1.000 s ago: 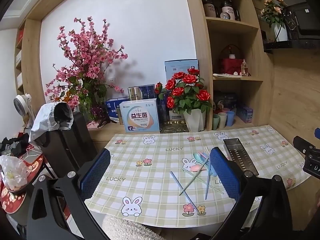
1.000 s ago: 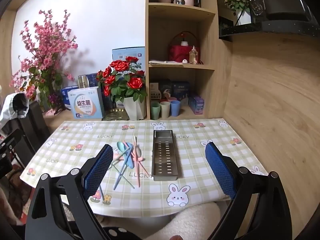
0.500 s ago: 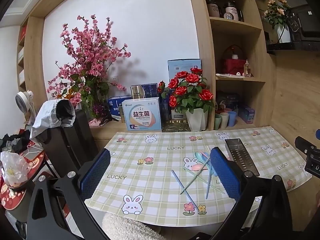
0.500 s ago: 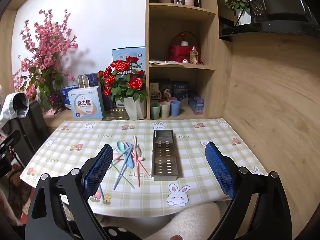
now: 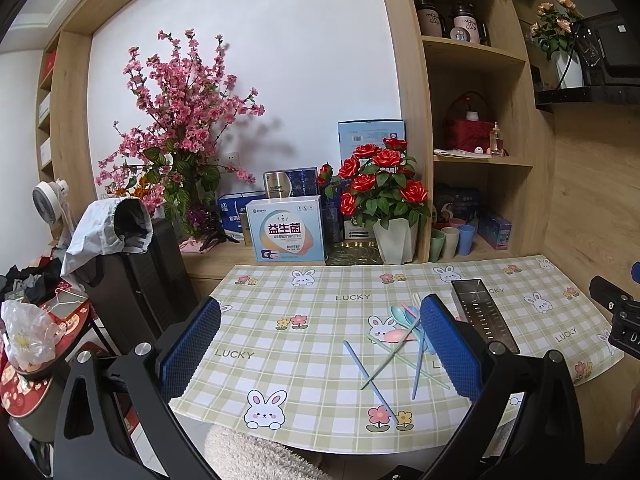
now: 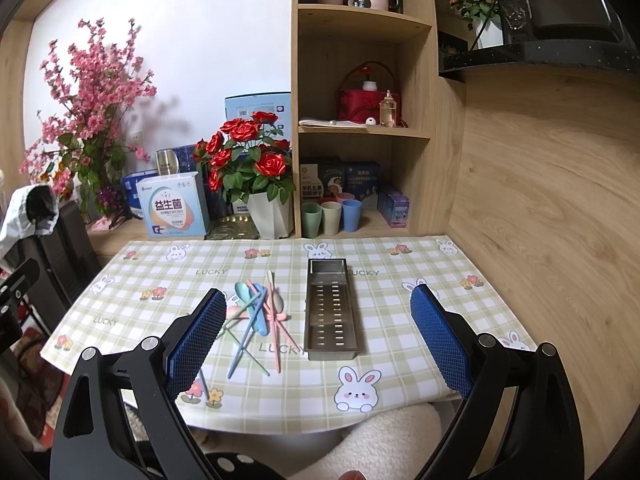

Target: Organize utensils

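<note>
A pile of pastel spoons and chopsticks (image 6: pixel 258 312) lies in the middle of the checked tablecloth (image 6: pixel 404 320), just left of a long perforated metal tray (image 6: pixel 330 312). The same pile of pastel spoons and chopsticks (image 5: pixel 394 340) shows in the left wrist view, partly behind the right pad, with the metal tray (image 5: pixel 482 314) beyond it. My left gripper (image 5: pixel 320 344) hangs open over the table's near left part, nothing between its blue pads. My right gripper (image 6: pixel 316 344) is open too, held back from the front edge, framing the utensils and tray.
A white pot of red roses (image 6: pixel 256 176), boxes (image 6: pixel 174 208) and a pink blossom plant (image 6: pixel 86 120) line the back ledge. Three cups (image 6: pixel 332 218) stand in the lowest shelf bay. A wooden wall (image 6: pixel 540 200) bounds the right side. A dark chair with a jacket (image 5: pixel 128 264) stands left of the table.
The left gripper's view has dipped slightly, so the scene sits a little lower in it. The right gripper and the objects on the table have not moved.
</note>
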Motion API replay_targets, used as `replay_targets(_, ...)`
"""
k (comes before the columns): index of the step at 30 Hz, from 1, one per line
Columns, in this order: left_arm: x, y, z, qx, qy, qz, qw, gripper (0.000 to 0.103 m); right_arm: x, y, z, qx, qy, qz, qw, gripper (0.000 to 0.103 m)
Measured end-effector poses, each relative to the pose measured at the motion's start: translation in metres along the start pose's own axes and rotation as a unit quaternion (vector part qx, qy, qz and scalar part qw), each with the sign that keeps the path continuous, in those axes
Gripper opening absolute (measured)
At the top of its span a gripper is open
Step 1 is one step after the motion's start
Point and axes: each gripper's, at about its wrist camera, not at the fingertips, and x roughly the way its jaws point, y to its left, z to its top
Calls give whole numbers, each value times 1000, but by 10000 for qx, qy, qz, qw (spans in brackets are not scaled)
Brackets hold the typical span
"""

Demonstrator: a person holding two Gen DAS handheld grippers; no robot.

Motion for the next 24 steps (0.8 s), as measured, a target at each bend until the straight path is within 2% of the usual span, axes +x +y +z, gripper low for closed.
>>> replay_targets(24,1,0,-3,-62,44,-12,10000,98,5,4,-4,-8,72,10,10000,90)
